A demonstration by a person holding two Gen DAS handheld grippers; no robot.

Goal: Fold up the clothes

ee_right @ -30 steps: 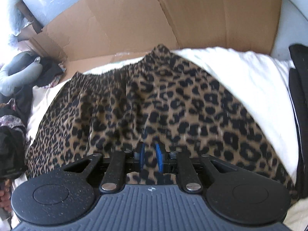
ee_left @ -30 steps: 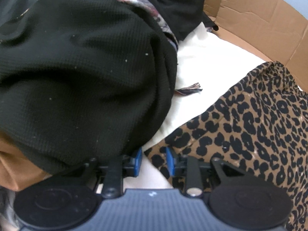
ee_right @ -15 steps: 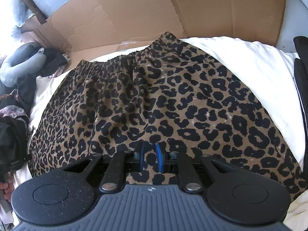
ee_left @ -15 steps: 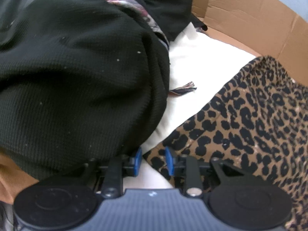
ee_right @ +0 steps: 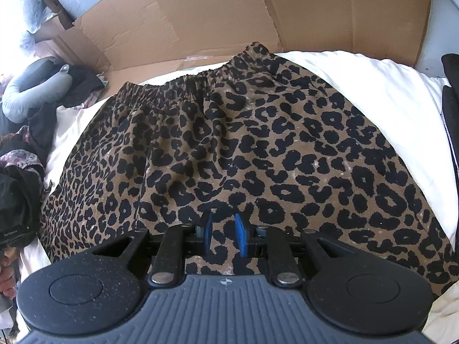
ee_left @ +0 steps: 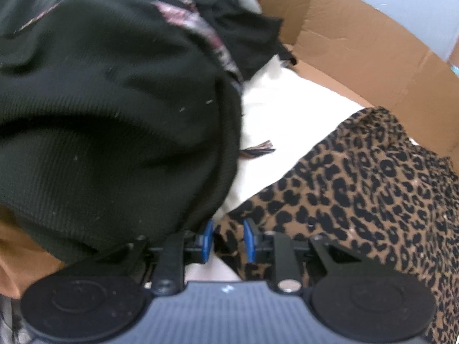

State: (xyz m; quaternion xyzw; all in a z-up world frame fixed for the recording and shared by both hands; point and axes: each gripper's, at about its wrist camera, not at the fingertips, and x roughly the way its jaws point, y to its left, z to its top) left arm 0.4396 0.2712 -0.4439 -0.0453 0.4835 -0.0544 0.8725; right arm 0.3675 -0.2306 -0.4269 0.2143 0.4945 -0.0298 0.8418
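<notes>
A leopard-print skirt point(ee_right: 243, 143) lies spread flat on a white sheet point(ee_right: 373, 77), with its elastic waistband at the far side. My right gripper point(ee_right: 223, 229) hovers over the near hem. Its jaws are opening and the blue pads stand apart, with the cloth lying flat under them, not pinched. In the left wrist view the skirt point(ee_left: 358, 186) runs off to the right. Its near left corner sits between the pads of my left gripper point(ee_left: 228, 236), which stand apart; I see no pinch on the cloth.
A heap of clothes crowds the left: a black knit garment point(ee_left: 100, 114), a floral cloth point(ee_left: 195, 23) and a brown piece point(ee_left: 17, 258). Flattened cardboard point(ee_right: 258, 8) stands behind the sheet. A grey neck pillow point(ee_right: 31, 89) lies far left, a black item point(ee_right: 451, 114) at the right edge.
The skirt, raised and bunched in front of the right gripper, has settled flat on the sheet, and the right pads have spread. The left pads have narrowed a little around the skirt's corner.
</notes>
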